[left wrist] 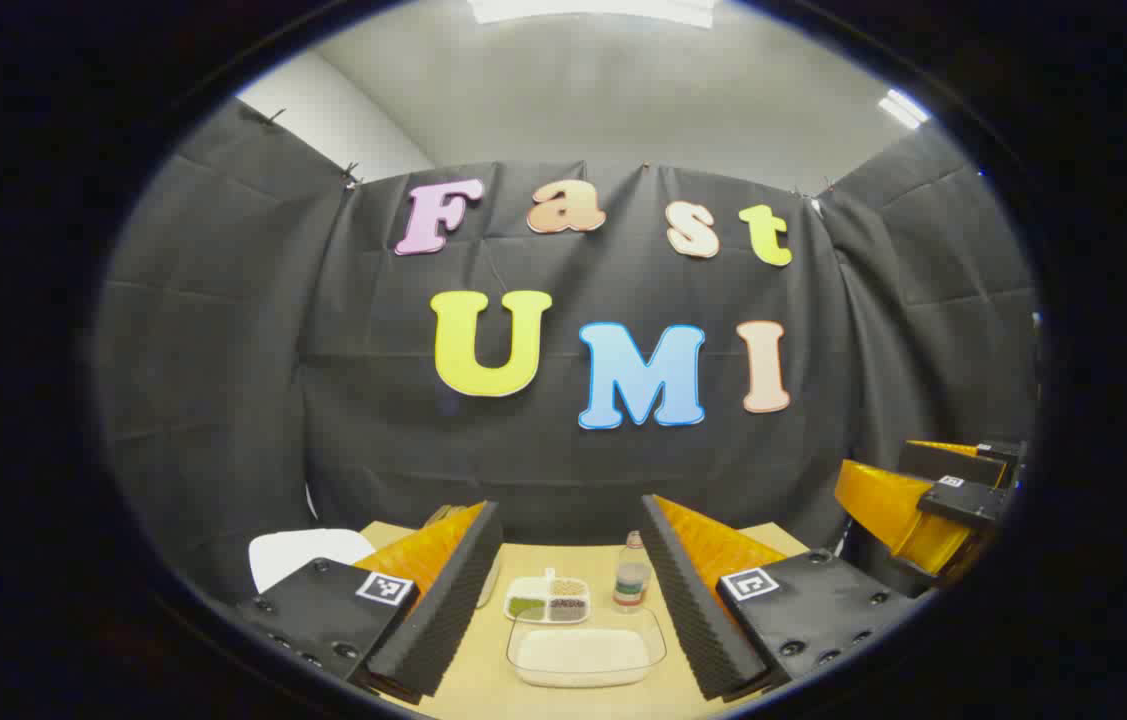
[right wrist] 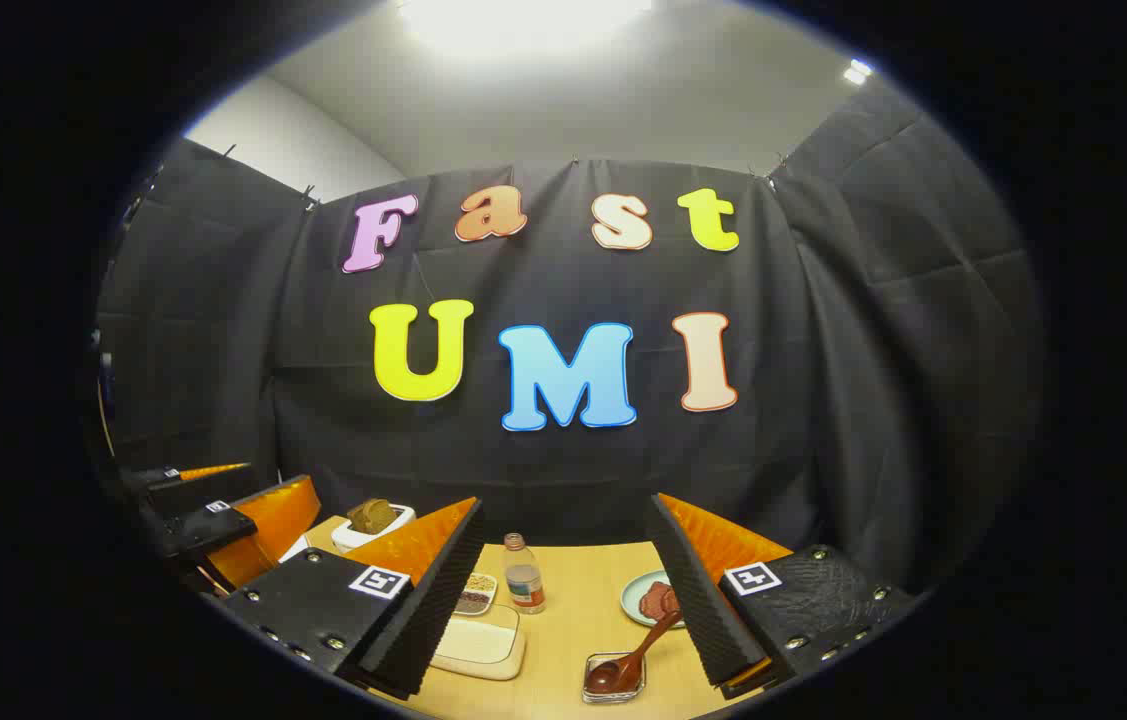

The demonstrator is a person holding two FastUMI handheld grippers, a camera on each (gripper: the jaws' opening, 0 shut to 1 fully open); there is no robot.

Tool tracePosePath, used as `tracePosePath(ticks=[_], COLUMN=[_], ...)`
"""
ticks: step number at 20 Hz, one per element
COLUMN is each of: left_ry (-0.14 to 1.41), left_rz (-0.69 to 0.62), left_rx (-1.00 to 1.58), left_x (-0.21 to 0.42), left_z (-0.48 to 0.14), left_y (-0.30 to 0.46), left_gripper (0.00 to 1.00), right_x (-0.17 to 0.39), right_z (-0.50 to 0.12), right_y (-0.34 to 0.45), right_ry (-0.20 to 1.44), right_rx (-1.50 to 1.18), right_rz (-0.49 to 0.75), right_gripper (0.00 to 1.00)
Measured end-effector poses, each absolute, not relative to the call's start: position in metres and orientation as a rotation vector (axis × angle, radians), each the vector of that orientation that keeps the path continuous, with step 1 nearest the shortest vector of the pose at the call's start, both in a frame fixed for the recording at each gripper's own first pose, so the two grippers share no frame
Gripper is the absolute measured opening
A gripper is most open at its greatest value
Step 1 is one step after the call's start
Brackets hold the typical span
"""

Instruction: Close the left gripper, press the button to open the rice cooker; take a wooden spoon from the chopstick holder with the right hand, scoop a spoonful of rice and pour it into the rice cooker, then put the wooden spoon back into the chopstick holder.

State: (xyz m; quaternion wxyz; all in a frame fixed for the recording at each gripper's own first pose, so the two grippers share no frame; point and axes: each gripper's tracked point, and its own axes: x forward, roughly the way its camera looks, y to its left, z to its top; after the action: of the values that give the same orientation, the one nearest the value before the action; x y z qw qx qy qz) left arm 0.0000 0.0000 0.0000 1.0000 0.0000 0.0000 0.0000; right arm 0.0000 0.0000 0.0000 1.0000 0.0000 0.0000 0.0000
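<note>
Up high, both grippers gaped wide and empty, so the left gripper point(left wrist: 571, 590) needed to pinch shut before dropping toward the white rice cooker point(left wrist: 308, 553), left of the rice tray point(left wrist: 583, 655).

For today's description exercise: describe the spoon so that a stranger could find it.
On the tan wooden table, look at its near edge, right of the small clear bottle. The reddish-brown wooden spoon rests bowl-down in a small clear square dish, the only long-handled utensil.
</note>
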Motion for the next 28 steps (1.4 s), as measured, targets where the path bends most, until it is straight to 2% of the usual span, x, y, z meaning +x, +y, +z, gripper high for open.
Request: tracePosePath(ticks=[2,4,5,24,25,26,28], left_ry=[0.004,-0.002,-0.006,0.010,0.016,0.029,0.058], left_rz=[-0.001,0.005,0.006,0.024,0.024,0.016,0.040], left_rx=[0.004,0.007,0.007,0.014,0.013,0.008,0.001], left_x=[0.000,0.001,0.002,0.012,0.014,0.015,0.018], left_z=[-0.002,-0.001,0.001,-0.009,-0.012,-0.016,-0.028], left_y=[0.002,0.004,0.004,0.019,0.021,0.023,0.041], left_gripper=[0.96,0.94,0.96,0.96,0.91,0.92,0.58], right_x=[0.001,0.001,0.001,0.011,0.012,0.011,0.012], right_z=[-0.001,-0.002,-0.003,-0.013,-0.014,-0.015,-0.018], right_y=[-0.003,-0.001,-0.001,-0.004,-0.003,-0.002,0.000], right_ry=[-0.002,-0.001,0.000,0.038,0.042,0.044,0.055], right_rx=[-0.011,-0.009,-0.009,-0.002,-0.005,-0.008,-0.008], right_rz=[-0.006,-0.008,-0.008,-0.020,-0.019,-0.019,-0.015], right_gripper=[0.99,0.99,0.99,0.99,0.99,0.99,0.99])
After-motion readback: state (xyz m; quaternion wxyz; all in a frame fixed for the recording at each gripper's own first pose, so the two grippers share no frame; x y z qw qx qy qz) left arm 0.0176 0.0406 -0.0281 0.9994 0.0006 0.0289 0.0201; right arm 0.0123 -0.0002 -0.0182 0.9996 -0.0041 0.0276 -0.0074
